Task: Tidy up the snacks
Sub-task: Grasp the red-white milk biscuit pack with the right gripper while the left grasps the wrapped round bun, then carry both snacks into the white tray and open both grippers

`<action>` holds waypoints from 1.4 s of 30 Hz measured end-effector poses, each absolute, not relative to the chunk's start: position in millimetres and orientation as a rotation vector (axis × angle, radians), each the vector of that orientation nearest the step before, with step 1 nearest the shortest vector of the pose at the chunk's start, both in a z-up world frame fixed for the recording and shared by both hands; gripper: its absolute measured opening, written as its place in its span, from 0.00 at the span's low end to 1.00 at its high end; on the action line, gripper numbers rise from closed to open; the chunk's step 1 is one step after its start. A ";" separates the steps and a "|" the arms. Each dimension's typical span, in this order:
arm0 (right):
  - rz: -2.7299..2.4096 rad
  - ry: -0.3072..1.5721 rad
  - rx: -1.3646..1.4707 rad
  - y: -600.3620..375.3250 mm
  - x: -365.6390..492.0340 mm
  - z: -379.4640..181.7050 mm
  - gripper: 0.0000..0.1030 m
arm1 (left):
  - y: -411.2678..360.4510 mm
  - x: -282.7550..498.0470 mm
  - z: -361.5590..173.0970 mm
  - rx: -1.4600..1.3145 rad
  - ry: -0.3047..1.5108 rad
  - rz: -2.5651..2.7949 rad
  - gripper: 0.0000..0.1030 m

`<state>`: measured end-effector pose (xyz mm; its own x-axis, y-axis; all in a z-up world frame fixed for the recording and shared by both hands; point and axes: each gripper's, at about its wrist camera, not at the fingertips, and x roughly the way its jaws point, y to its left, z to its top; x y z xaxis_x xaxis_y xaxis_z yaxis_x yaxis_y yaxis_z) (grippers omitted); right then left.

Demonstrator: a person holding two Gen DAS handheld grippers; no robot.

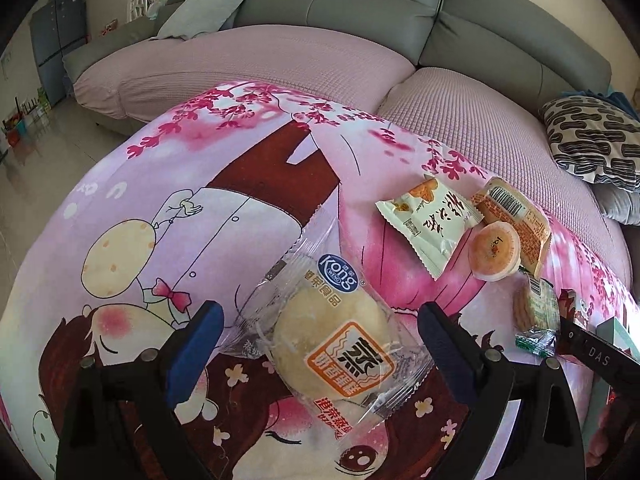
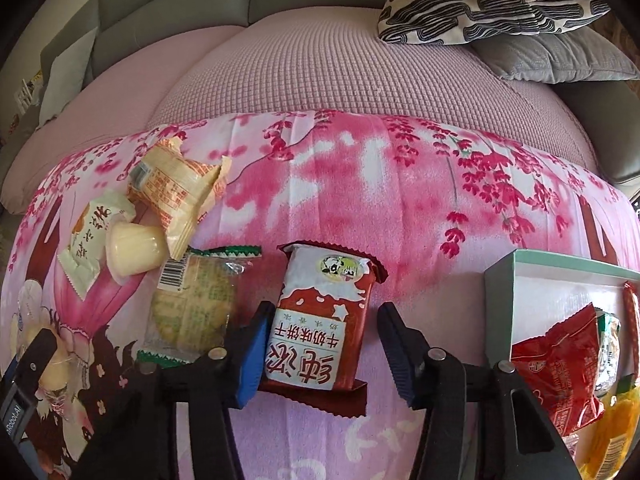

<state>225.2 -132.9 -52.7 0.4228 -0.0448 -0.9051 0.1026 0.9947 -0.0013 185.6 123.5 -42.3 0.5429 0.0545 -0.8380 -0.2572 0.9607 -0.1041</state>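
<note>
Red-and-white biscuit packet (image 2: 322, 328) on pink cloth | right tongs (image 2: 320, 354) straddle it, gap remaining | left tongs (image 1: 320, 334) apart around bun packet (image 1: 332, 344) | squeeze centred, lift toward box (image 2: 504, 280).

A: What lies between the left claw (image 1: 320, 336) tips?
B: A clear-wrapped steamed cake (image 1: 334, 344) with a blue oval logo, flat on the pink cartoon cloth (image 1: 240, 184) over the surface. The blue-padded fingers (image 1: 196, 348) stand wide on either side of it, not pressing it.

A: And to the right?
B: Farther off, a white packet with black script (image 1: 430, 222), an orange-printed packet (image 1: 516, 220) and a small jelly cup (image 1: 495, 251) huddle together, touching. Nearer, a green-edged biscuit pack (image 1: 536, 312) lies just beside the other claw's black tip (image 1: 592, 350).

A: Behind?
B: A grey sofa (image 1: 340, 4) with pink covers, and a black-and-white patterned cushion (image 1: 596, 140) at far right.
</note>
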 end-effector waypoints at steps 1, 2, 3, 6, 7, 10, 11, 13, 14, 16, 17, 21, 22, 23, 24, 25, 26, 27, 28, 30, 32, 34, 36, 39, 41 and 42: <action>-0.089 1.127 0.053 -132.3 223.8 -52.3 0.46 | 122.9 185.9 -43.6 -0.221 0.983 0.187 0.95; -0.087 1.126 0.053 -132.0 222.3 -51.8 0.43 | 122.5 186.3 -45.1 -0.218 0.987 0.185 0.94; -0.086 1.126 0.049 -131.7 220.8 -51.2 0.41 | 122.2 186.5 -46.5 -0.216 0.991 0.183 0.94; -0.079 1.125 0.036 -131.5 213.4 -49.1 0.41 | 120.4 186.0 -47.7 -0.206 0.995 0.180 0.85; -0.078 1.124 0.036 -132.2 209.7 -48.8 0.41 | 119.8 185.8 -47.7 -0.203 0.995 0.180 0.79; -0.077 1.122 0.032 -132.9 198.1 -48.1 0.41 | 117.7 183.5 -48.3 -0.191 0.999 0.173 0.73; -0.077 1.121 0.030 -132.5 193.8 -47.7 0.41 | 116.3 182.6 -48.2 -0.183 1.001 0.171 0.73; -0.079 1.120 0.027 -132.6 186.2 -46.8 0.41 | 112.1 180.2 -47.5 -0.166 1.004 0.168 0.72; -0.079 1.120 0.029 -133.1 182.1 -46.1 0.41 | 109.8 178.8 -47.2 -0.158 1.009 0.163 0.71; -0.078 1.119 0.034 -134.0 173.2 -44.1 0.41 | 106.1 176.2 -44.8 -0.145 1.011 0.156 0.67; -0.077 1.119 0.035 -134.4 168.6 -43.1 0.41 | 104.4 174.6 -42.4 -0.141 1.007 0.153 0.61; -0.070 1.113 0.046 -134.6 153.0 -38.5 0.41 | 97.1 169.1 -37.0 -0.134 1.007 0.129 0.59; -0.067 1.110 0.048 -134.5 149.3 -36.8 0.41 | 95.2 167.8 -37.0 -0.131 1.013 0.124 0.58; -0.066 1.106 0.047 -134.1 146.0 -35.2 0.41 | 93.1 165.6 -36.2 -0.126 1.013 0.122 0.57; -0.066 1.101 0.046 -133.8 142.2 -33.1 0.41 | 90.7 163.0 -35.1 -0.122 1.012 0.118 0.57; -0.065 1.095 0.045 -133.6 138.5 -30.7 0.41 | 88.7 160.4 -33.9 -0.120 1.012 0.112 0.57; -0.063 1.089 0.044 -133.5 135.2 -28.3 0.41 | 86.6 157.9 -32.6 -0.122 1.011 0.103 0.56; -0.061 1.083 0.043 -133.1 132.4 -25.8 0.41 | 84.2 155.6 -31.3 -0.124 1.009 0.091 0.56; -0.062 1.076 0.042 -133.0 129.1 -23.3 0.41 | 81.5 153.9 -30.0 -0.125 1.008 0.079 0.56; -0.064 1.064 0.036 -133.7 123.4 -18.8 0.41 | 75.4 150.3 -26.0 -0.119 1.001 0.064 0.56; -0.066 1.056 0.033 -134.6 117.1 -15.0 0.41 | 68.5 147.2 -20.4 -0.108 0.989 0.048 0.56; -0.065 1.050 0.030 -135.5 111.0 -11.8 0.41 | 61.6 144.4 -14.0 -0.102 0.975 0.027 0.56; -0.062 1.045 0.037 -137.6 105.0 -8.7 0.41 | 54.6 141.5 -7.4 -0.097 0.961 0.006 0.56; -0.052 1.042 0.043 -139.3 96.7 -6.0 0.41 | 44.4 137.8 0.8 -0.084 0.944 -0.020 0.56; -0.044 1.037 0.043 -139.4 94.0 -4.8 0.41 | 38.3 136.4 4.8 -0.074 0.935 -0.035 0.56; -0.041 1.033 0.045 -140.0 93.3 -4.0 0.41 | 35.3 135.8 6.6 -0.069 0.932 -0.041 0.56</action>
<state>93.3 -140.0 -4.0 0.5116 -0.0129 -0.8592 0.0557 0.9983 0.0182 135.8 35.3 6.6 0.5960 -0.0651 -0.8003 0.0054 0.9970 -0.0772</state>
